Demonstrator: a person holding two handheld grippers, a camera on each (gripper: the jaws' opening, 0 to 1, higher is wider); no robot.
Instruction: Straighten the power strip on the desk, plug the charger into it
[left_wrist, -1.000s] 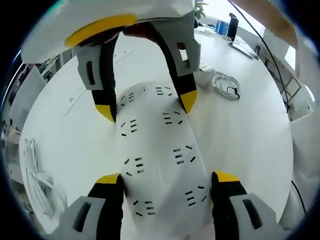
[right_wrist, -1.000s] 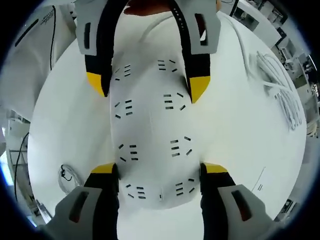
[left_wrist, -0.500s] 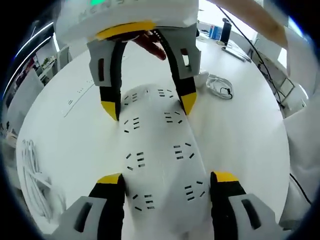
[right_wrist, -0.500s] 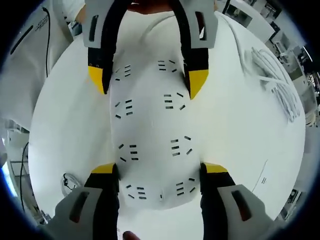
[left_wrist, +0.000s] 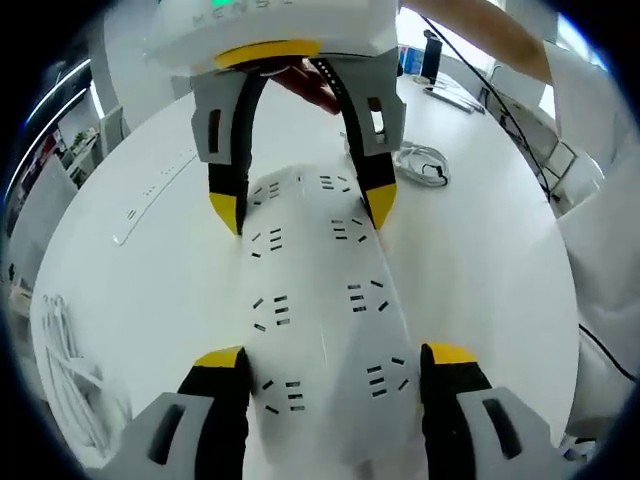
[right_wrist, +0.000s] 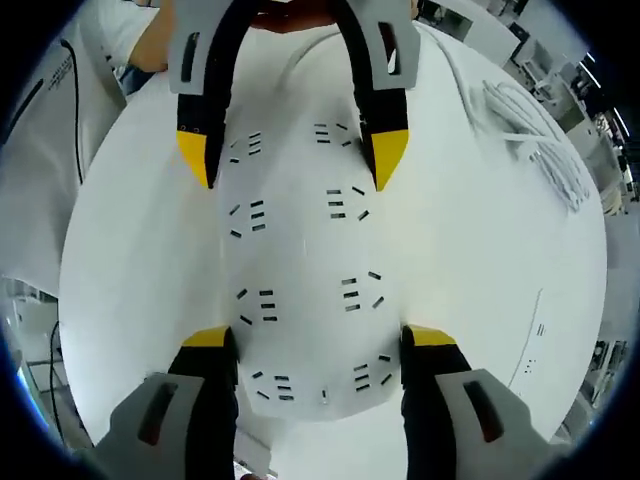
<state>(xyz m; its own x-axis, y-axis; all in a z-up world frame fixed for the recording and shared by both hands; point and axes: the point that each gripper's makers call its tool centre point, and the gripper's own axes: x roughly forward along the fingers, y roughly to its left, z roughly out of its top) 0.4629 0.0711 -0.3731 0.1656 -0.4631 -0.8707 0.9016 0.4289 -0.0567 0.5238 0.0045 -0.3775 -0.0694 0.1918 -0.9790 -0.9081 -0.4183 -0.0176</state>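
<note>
Power strip (left_wrist: 318, 310) flat on the white desk (left_wrist: 480, 260), gripped at both ends.
Left tongs (left_wrist: 335, 362) clamp one end of the strip across its width, a yellow tip on each long edge; right tongs (right_wrist: 310, 345) clamp the opposite end likewise, facing them. A coiled white charger cable (left_wrist: 420, 165) lies near the strip's far end, and a white cable bundle (right_wrist: 535, 140) lies well apart from the strip.
</note>
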